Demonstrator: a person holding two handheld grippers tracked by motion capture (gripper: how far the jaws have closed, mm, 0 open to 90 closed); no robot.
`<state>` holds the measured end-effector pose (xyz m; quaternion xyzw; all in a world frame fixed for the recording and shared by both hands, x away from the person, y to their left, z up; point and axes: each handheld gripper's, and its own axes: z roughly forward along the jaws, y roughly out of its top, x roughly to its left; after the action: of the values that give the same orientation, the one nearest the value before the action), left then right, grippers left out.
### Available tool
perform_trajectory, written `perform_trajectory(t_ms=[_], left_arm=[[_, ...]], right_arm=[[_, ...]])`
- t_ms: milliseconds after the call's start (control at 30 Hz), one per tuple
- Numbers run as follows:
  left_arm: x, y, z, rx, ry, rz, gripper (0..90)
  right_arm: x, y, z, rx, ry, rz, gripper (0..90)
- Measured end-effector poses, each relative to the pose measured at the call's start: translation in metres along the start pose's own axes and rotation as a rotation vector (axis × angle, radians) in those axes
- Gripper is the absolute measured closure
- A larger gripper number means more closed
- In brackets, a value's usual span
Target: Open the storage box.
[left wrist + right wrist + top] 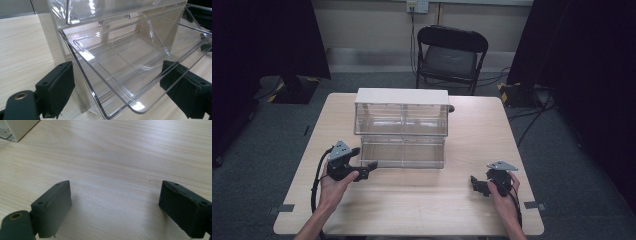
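A clear plastic drawer box (402,120) with a white top stands at the middle of the wooden table (422,205). Its lower drawer (403,152) is tipped out toward me. My left gripper (369,167) is at that drawer's front left corner. In the left gripper view the clear, empty drawer (120,65) reaches between the jaws of the left gripper (116,85), which stand wide with gaps at the pads. My right gripper (476,184) rests low over bare table at the front right. The right gripper (115,202) is open with nothing between its fingers.
The box's upper drawers (100,10) are closed above the open one. A corner of the box (17,128) shows far off in the right gripper view. A black folding chair (451,55) stands behind the table. Dark curtains flank both sides.
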<state>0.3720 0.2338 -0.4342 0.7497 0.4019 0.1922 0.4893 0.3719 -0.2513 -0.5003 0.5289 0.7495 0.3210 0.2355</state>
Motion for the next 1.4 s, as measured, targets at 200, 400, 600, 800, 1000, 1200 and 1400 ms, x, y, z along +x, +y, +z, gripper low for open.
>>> perform_trajectory(t_ms=[200,400,600,800,1000,1200,1400], left_arm=[[0.0,0.001,0.0,-0.005,0.003,0.007,12.4],[0.001,0.002,0.0,-0.007,-0.008,-0.007,12.7],[0.0,0.004,0.002,-0.01,-0.013,-0.009,13.6],[0.0,0.009,0.003,-0.008,-0.006,0.001,12.9],[0.001,0.011,0.004,-0.011,0.003,-0.003,14.6],[0.002,0.013,0.004,-0.008,0.003,0.007,14.1],[0.003,0.014,0.004,-0.017,0.001,0.008,13.7]], right_arm=[[0.0,0.0,0.0,0.0,0.0,0.0,10.3],[0.0,0.0,0.0,0.001,0.001,0.0,10.2],[0.0,0.0,0.0,0.001,0.001,0.0,10.2],[0.0,0.0,0.0,0.001,0.0,0.0,10.2],[0.0,0.0,0.0,0.001,0.001,0.0,10.2],[0.0,0.0,0.0,0.001,0.001,0.0,10.2],[0.0,0.0,0.0,0.001,0.001,0.0,10.2]])
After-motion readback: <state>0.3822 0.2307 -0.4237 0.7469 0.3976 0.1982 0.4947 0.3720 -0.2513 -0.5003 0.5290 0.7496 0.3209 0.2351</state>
